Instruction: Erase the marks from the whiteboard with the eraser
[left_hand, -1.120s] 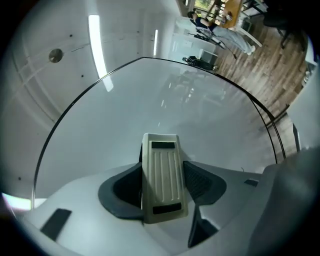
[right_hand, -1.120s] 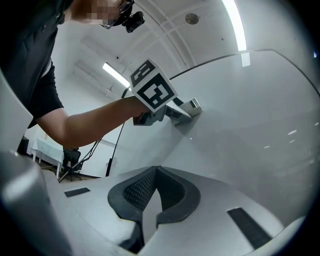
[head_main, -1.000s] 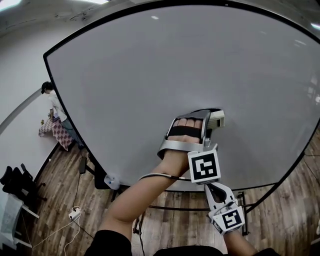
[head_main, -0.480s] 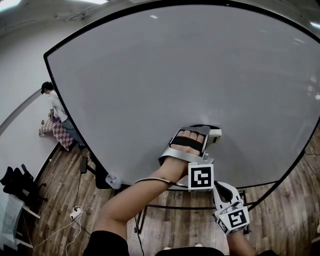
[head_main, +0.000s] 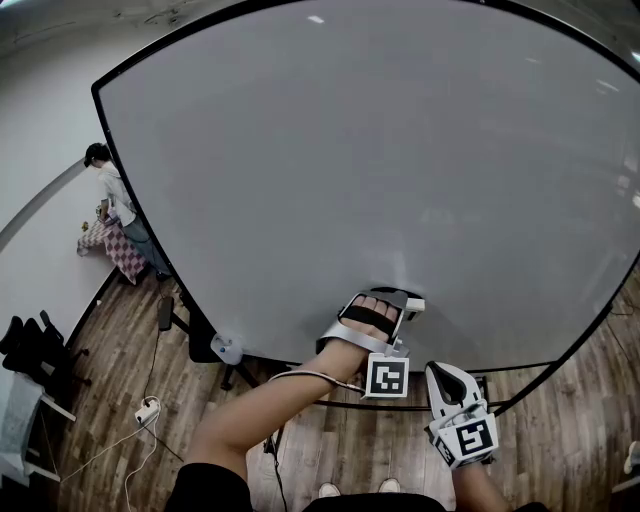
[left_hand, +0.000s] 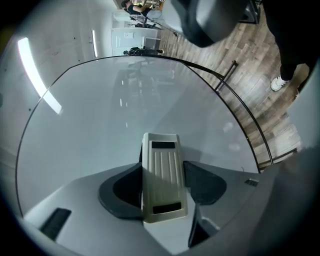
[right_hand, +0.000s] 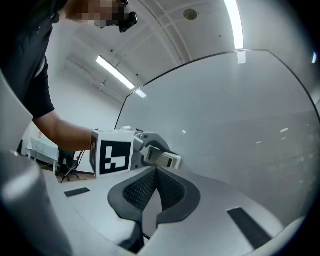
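Observation:
A large whiteboard (head_main: 380, 160) fills the head view, and I see no marks on it. My left gripper (head_main: 400, 303) is shut on a cream ribbed eraser (left_hand: 161, 175), pressing it against the board near its bottom edge. The eraser (head_main: 412, 303) pokes out just right of the hand. In the right gripper view the eraser (right_hand: 163, 159) sits beside the left gripper's marker cube (right_hand: 113, 152). My right gripper (head_main: 447, 386) hangs below the board's lower edge, jaws shut with nothing between them (right_hand: 155, 192).
The board's black frame (head_main: 130, 200) and stand legs (head_main: 215, 350) rest on a wood floor. A person (head_main: 115, 205) stands far left by a checked cloth. Chairs (head_main: 30, 350) and a power strip (head_main: 148, 408) lie at lower left.
My left gripper has slid the eraser down the board toward its bottom edge. The right gripper has stayed low, shifting only slightly.

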